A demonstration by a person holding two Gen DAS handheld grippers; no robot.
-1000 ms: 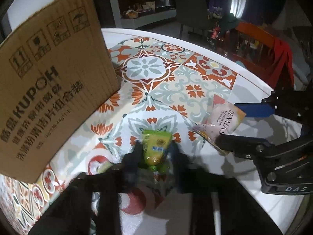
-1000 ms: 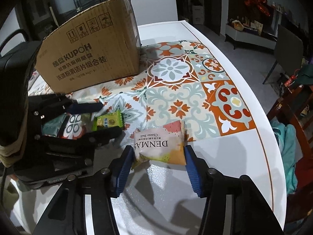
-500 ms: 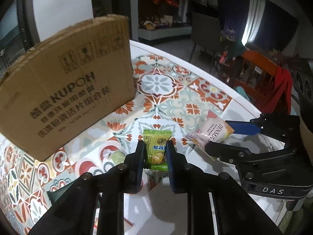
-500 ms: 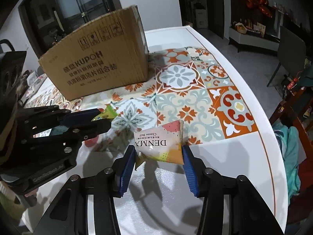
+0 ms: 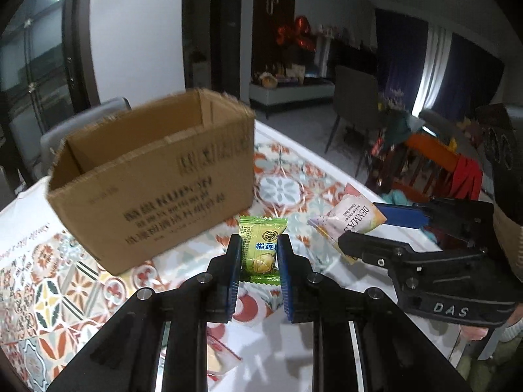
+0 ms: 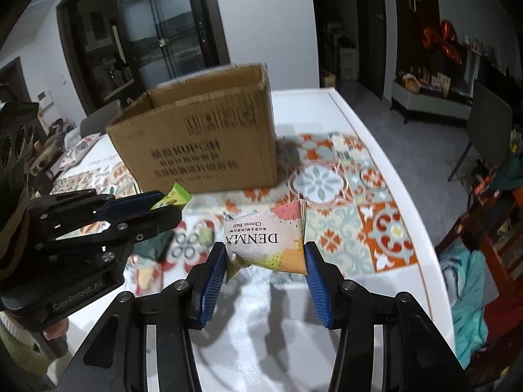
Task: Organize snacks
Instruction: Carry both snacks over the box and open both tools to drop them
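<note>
My left gripper (image 5: 259,251) is shut on a green durian candy packet (image 5: 261,248) and holds it above the table; it also shows in the right wrist view (image 6: 171,197). My right gripper (image 6: 265,254) is shut on a pink DENMA cheese ball packet (image 6: 268,238), lifted off the table; the packet also shows in the left wrist view (image 5: 348,220). An open cardboard box (image 5: 153,179) stands on the patterned tablecloth (image 6: 327,183) beyond both grippers, its top open; it also shows in the right wrist view (image 6: 202,137).
More small snack packets lie on the cloth below the left gripper (image 6: 153,245). A clear bag (image 5: 217,356) lies on the white table near me. The table's right edge (image 6: 421,228) borders chairs with clothes (image 5: 457,166).
Both grippers have risen from the table with their packets, the green candy and the DENMA packet now in the air. The views have tilted up toward the box's open top.
</note>
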